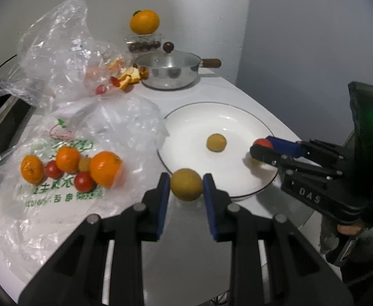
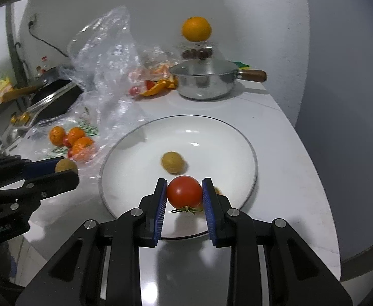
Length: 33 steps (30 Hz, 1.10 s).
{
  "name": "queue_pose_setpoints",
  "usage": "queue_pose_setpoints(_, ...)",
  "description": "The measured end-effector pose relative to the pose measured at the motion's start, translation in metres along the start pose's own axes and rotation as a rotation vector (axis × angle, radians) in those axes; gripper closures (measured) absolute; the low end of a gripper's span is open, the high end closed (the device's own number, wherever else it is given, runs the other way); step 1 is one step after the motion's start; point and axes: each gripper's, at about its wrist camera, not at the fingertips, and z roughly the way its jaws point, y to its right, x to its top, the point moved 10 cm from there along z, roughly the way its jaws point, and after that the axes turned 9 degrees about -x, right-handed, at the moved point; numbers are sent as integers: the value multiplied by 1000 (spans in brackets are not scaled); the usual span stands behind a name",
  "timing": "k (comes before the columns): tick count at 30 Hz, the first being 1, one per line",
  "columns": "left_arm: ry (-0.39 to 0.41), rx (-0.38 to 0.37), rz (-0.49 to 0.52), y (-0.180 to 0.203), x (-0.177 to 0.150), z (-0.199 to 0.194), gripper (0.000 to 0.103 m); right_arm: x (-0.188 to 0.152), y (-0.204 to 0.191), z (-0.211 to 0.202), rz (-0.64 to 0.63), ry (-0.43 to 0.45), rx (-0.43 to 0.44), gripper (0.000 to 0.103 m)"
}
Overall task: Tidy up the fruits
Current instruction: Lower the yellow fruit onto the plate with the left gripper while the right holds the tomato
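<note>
The left gripper (image 1: 186, 186) clamps a yellow fruit (image 1: 186, 184) at the plate (image 1: 199, 117) rim and the right gripper (image 2: 184, 193) clamps a tomato (image 2: 184, 191) over it, so each should open only low, clear of the fruit (image 2: 172, 162) lying beyond its fingertips.

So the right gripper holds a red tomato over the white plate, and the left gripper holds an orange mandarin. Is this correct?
Not quite. The left gripper holds a yellow-brown round fruit, not an orange mandarin; the left wrist view shows it between the fingers. The mandarins lie on the plastic bag. The rest is right: the right gripper holds a red tomato over the white plate.
</note>
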Motion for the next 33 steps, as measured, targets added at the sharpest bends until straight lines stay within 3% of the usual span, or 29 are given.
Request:
queue_pose_setpoints(18, -37, -42, 26, 21, 7, 38, 76, 18, 27, 15, 39, 26, -30, 73)
queue_pose_setpoints(33, -40, -70, 38, 32, 2, 38, 76, 7, 23, 4, 49, 12, -16, 73)
